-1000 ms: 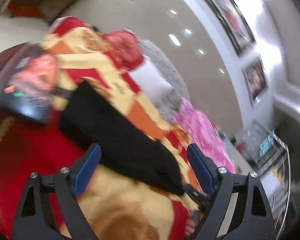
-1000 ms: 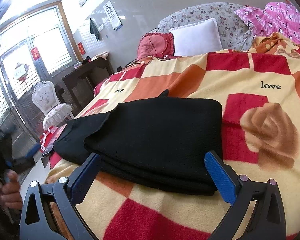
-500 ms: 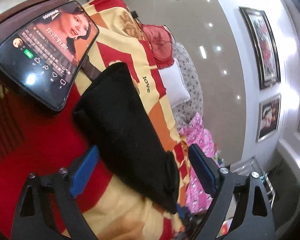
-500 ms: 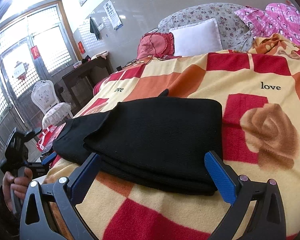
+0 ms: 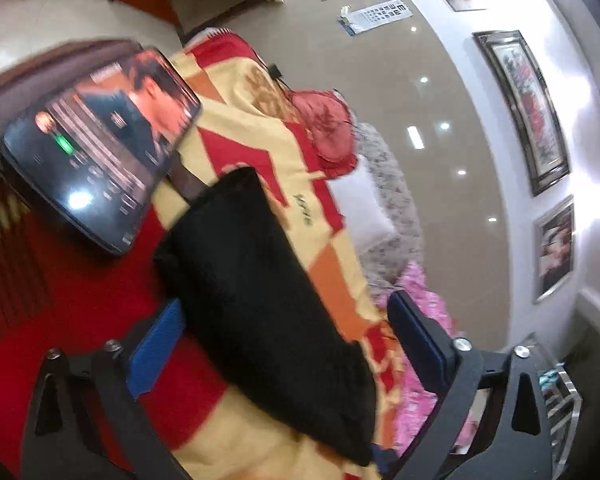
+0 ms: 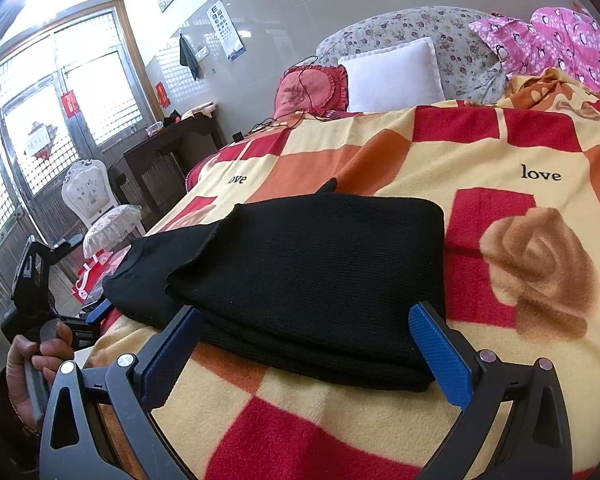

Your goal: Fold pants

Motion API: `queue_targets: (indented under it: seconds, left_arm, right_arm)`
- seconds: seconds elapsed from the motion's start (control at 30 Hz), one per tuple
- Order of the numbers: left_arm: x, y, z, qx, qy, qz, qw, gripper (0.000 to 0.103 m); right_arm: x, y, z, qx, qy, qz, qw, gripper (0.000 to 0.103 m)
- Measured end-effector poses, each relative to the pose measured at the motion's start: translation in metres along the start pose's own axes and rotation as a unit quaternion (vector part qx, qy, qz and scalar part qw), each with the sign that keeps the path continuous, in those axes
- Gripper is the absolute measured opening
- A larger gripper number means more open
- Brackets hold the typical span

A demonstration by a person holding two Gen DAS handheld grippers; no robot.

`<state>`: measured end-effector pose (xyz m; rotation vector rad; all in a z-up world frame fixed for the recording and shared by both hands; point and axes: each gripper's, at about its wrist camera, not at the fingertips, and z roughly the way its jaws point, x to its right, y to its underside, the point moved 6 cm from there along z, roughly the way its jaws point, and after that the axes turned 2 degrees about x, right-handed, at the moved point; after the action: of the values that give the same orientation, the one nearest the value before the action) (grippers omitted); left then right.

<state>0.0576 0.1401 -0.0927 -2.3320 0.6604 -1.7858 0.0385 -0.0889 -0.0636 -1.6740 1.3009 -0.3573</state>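
The black pants [image 6: 320, 272] lie folded in a thick stack on the chequered blanket [image 6: 500, 152], with one thinner layer sticking out at the left end. My right gripper [image 6: 308, 344] stands open at the stack's near edge, a blue pad on either side and neither pressing the cloth. In the left wrist view the pants [image 5: 260, 280] stretch away between the wide-open fingers of my left gripper [image 5: 288, 340], which do not press them. From the right wrist view, a hand [image 6: 32, 356] holds that gripper low at the bed's left side, one blue fingertip [image 6: 99, 309] by the pants' left end.
A phone [image 5: 92, 168] with a lit screen stands propped at the bed's edge, close to the pants' end. Pillows [image 6: 392, 76] and pink bedding [image 6: 560, 40] are piled at the head. A white chair [image 6: 88, 196] and a dark desk [image 6: 172, 152] stand beside the bed.
The left wrist view has rolled and swung, so the phone and the pants' end now show large. The hand with the left gripper has come in to the bed's edge. The right gripper has not moved.
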Motion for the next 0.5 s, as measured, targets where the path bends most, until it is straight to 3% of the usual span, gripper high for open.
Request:
queue_targets:
  seconds: [0.1,0.17,0.43,0.5]
  left_arm:
    - [-0.004,-0.002,0.001,0.012,-0.011,-0.003,0.9999,0.084]
    - [-0.009,-0.002,0.005,0.005,-0.013,-0.014,0.9998,0.063]
    - [-0.019,0.000,0.009,-0.009,-0.026,-0.023,0.9993,0.025]
    - [-0.022,0.001,0.009,-0.013,-0.035,-0.020,0.9991,0.019]
  right_arm:
    - [0.000,0.000,0.000,0.000,-0.001,0.001,1.000,0.103]
    - [0.001,0.000,-0.001,0.001,-0.001,0.001,1.000,0.103]
    - [0.001,-0.001,-0.001,0.002,-0.003,0.003,1.000,0.103]
    - [0.001,-0.001,-0.001,0.001,-0.002,0.002,1.000,0.103]
